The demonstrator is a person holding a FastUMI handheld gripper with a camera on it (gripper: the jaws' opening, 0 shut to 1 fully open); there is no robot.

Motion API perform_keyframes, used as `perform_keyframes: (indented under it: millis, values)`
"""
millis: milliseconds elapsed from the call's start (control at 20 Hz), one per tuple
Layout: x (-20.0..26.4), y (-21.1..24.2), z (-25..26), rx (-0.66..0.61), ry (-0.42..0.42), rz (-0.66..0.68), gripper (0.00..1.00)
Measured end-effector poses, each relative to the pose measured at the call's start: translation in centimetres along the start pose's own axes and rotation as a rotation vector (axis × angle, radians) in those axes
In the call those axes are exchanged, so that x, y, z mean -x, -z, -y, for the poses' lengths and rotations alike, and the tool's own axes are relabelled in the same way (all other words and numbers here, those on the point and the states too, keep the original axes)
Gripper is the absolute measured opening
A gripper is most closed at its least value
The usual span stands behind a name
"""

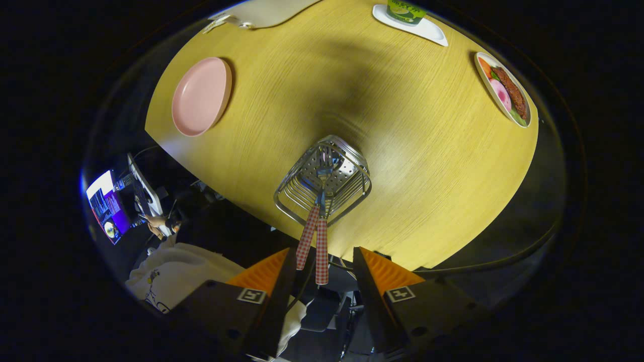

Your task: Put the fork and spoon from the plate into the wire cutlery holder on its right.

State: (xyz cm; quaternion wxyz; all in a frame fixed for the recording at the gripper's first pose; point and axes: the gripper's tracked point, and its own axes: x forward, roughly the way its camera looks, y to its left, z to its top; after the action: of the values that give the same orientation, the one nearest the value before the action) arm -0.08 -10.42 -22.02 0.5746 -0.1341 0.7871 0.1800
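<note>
Status, read from left to right:

1. Pink plate (201, 96): lies on the yellow table (417, 166), well to the left of the holder. No cutlery is on it.

2. Wire cutlery holder (323, 178): stands near the table's near edge, just ahead of the fingers. Two checked handles rise out of its mouth toward the camera. These belong to the fork (307, 238) and the spoon (322, 251); which is which cannot be told, as the working ends are hidden among the wires.

3. Gripper (323, 264): its fingers stand wide apart. The handle ends lie in the gap between them, the left handle close to or touching the left finger, the right handle clear of both. Nothing is gripped.

4. Far right: a white tray (427, 29) with a green cup (405, 10) on it, and a plate of food (504, 89), both well apart from the holder.

Assessment: both items appear deposited; only withdrawal remains.

Hazards:
- Lateral movement during retreat could catch a finger on a handle, causing the utensil to be levered out or the light holder to tip
- The holder stands near the table edge; a push toward that edge may send it off
- The handles lean outward, so closing the fingers now would re-grip them

Retreat straight back with the fingers spread
</note>
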Motion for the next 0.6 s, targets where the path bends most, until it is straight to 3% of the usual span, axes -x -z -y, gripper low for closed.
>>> perform_keyframes:
  millis: [50,100,600]
  values:
    - [0.6,-0.4,0.0,-0.009,-0.006,0.038,0.91]
    - [1.1,-0.4,-0.1,-0.016,-0.017,0.073,0.98]
    - [6.5,1.7,-1.5,-0.076,-0.06,0.399,0.99]
